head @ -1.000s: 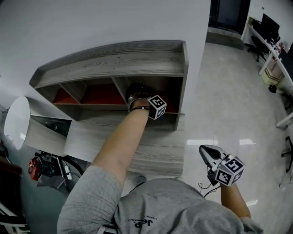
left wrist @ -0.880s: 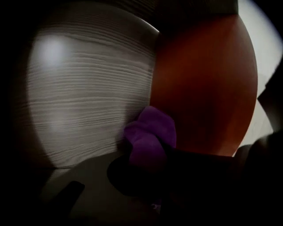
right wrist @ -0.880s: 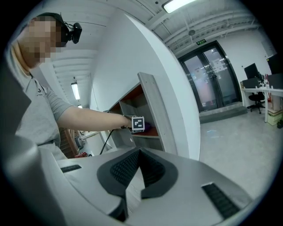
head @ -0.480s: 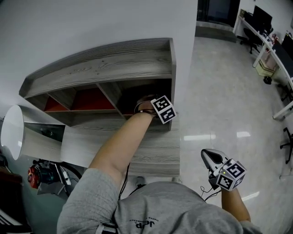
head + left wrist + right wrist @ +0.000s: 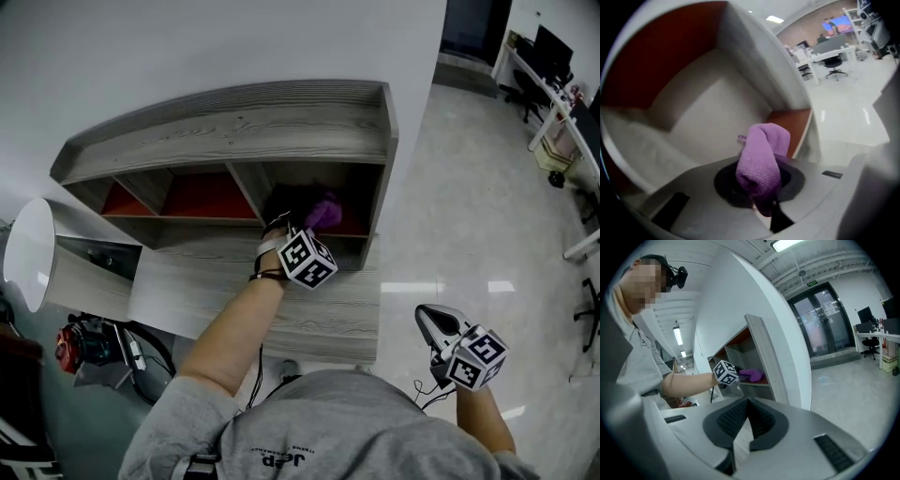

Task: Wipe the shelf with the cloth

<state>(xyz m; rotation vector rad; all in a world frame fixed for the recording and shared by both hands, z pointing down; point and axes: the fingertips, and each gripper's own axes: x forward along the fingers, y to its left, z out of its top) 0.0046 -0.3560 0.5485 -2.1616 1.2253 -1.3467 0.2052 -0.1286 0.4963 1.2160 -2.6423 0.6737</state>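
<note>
wiping: partway, judged | left tongs (image 5: 761, 208) pinching cloth (image 5: 759, 161), shelf (image 5: 234, 127) bay just ahead | right tongs (image 5: 746, 404) pressed together, empty | other bays: unclear

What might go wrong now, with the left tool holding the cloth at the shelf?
The left tool pinches the purple cloth by one end only, so it may slip out under pressure. The cloth is bunched, so it may wipe only a narrow strip. The compartment's side wall is near; the tool might knock it.
</note>
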